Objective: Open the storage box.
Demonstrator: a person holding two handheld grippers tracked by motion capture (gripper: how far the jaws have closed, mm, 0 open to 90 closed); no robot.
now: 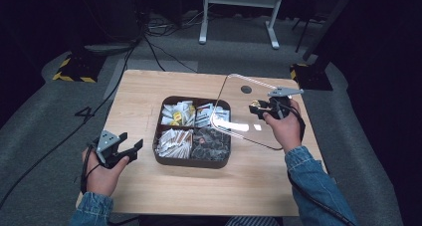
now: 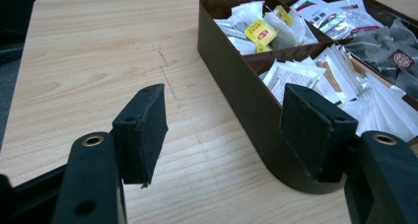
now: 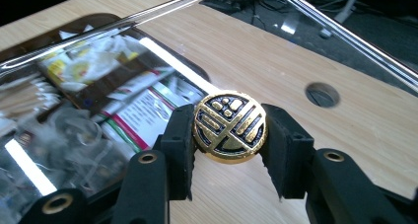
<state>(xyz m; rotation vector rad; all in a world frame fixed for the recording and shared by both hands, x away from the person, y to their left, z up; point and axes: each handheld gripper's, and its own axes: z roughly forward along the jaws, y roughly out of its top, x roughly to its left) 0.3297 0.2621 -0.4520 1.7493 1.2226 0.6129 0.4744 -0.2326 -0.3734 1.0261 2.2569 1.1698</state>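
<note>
The right claw (image 3: 229, 130) is pinching the gold knob (image 3: 229, 126) of the clear lid (image 1: 234, 94), tilting it off the right of the box (image 1: 193, 161); keeping it level should be helping. Left of the box, the left claw (image 1: 130, 147) is gaping empty over the surface (image 1: 199, 191)

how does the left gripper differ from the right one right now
The left gripper is open with nothing between its fingers, low beside the dark brown compartment box; the right gripper is shut on the round gold knob of the clear glass lid, tilted off the box. Both have black padded fingers.
</note>
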